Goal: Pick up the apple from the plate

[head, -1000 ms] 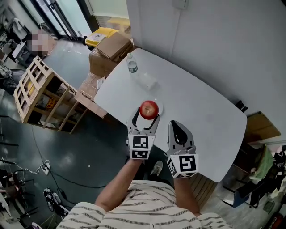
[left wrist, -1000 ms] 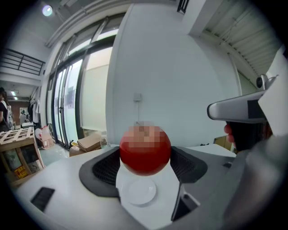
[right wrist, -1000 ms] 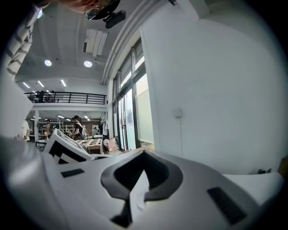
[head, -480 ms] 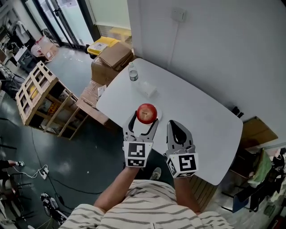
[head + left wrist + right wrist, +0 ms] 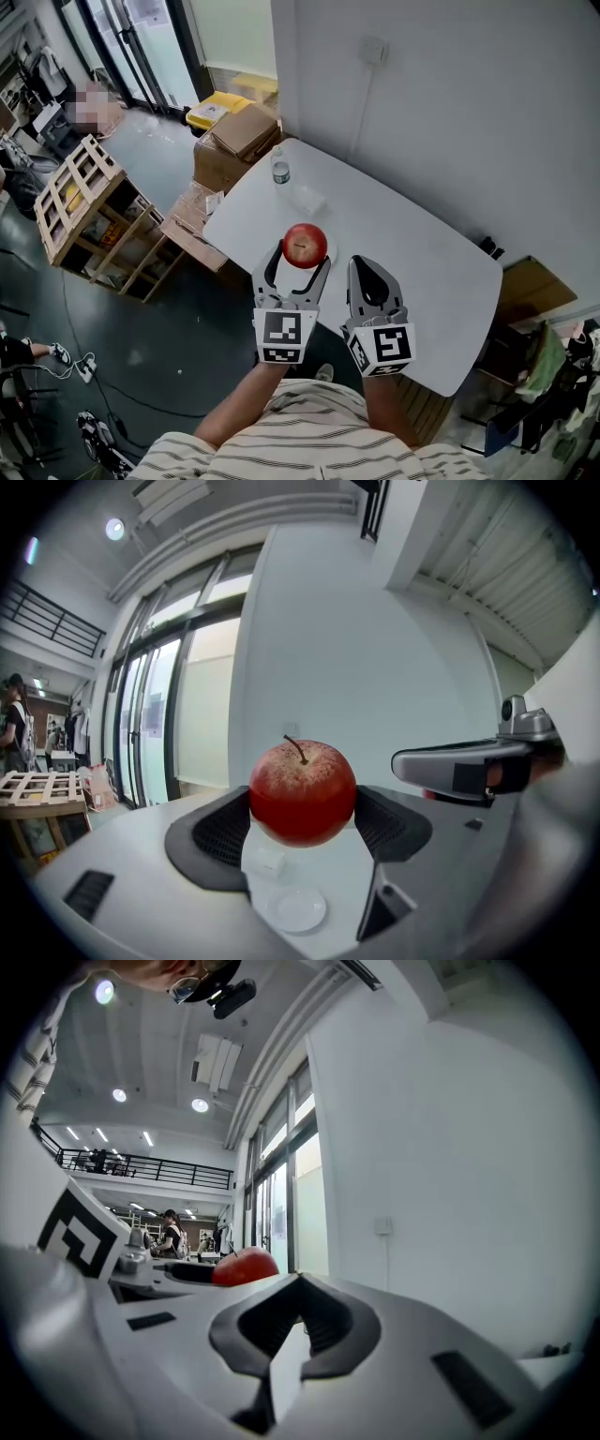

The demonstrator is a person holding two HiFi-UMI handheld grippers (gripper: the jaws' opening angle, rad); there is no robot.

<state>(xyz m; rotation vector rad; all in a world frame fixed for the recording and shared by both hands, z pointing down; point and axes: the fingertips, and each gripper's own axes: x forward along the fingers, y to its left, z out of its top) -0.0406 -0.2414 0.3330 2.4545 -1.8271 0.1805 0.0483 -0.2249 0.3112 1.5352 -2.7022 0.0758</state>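
A red apple (image 5: 305, 246) hangs in the air above the white table (image 5: 412, 253), with my left gripper (image 5: 302, 253) shut on it, one pad on each side. In the left gripper view the apple (image 5: 302, 792) sits upright between the dark pads (image 5: 223, 829), stem up, and the small white plate (image 5: 295, 909) lies bare on the table far below. My right gripper (image 5: 371, 274) hovers beside the left one, shut on nothing. In the right gripper view its pads (image 5: 330, 1321) meet at the tip and the apple (image 5: 246, 1267) shows to the left.
A water bottle (image 5: 279, 170) and a small clear box (image 5: 307, 198) stand at the table's far left end. A white wall runs behind the table. Cardboard boxes (image 5: 242, 131), a yellow bin (image 5: 217, 114) and a wooden crate (image 5: 80, 197) are on the floor to the left.
Both grippers have risen. The apple has gone up with the left gripper, off the plate and well above the table.
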